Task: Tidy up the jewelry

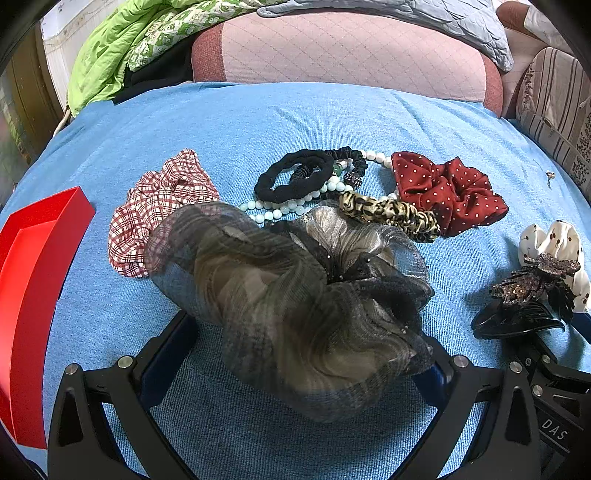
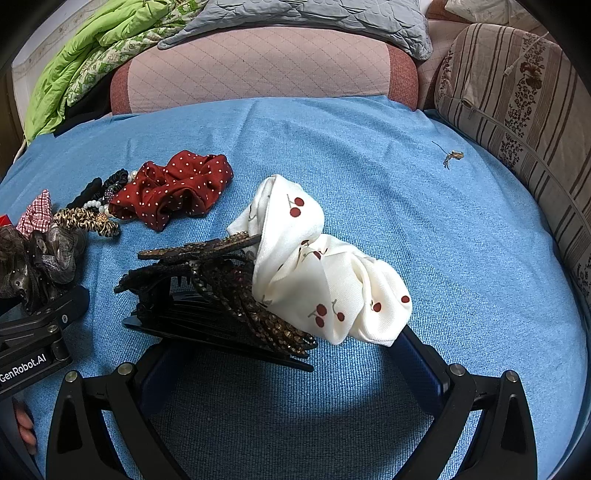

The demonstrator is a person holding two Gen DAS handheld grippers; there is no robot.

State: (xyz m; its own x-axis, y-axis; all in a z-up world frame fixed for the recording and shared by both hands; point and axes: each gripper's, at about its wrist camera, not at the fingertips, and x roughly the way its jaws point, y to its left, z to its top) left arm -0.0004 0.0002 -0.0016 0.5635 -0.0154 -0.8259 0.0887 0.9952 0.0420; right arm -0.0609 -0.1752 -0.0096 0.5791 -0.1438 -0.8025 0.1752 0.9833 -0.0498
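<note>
While the left hand-held gripper [image 1: 303, 354] is straddling the grey organza scrunchie [image 1: 295, 295] with fingers spread (red tray [image 1: 33, 280] waiting alongside), the right hand-held gripper [image 2: 288, 354] is bracketing, unclosed, the rhinestone claw clip [image 2: 221, 302] and cherry scrunchie [image 2: 317, 273] on the bed [image 2: 443, 258].

Both wrist views sit low, close, facing forward — sharing the red dotted scrunchie [image 1: 448, 192] [image 2: 173, 188] (centre pile).

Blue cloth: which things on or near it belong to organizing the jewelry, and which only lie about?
Belong to the job:
red tray
grey mesh scrunchie
cherry-print scrunchie
rhinestone hair claw
bead necklace

Just lying about:
green quilt
striped cushion
grey pillow
</note>
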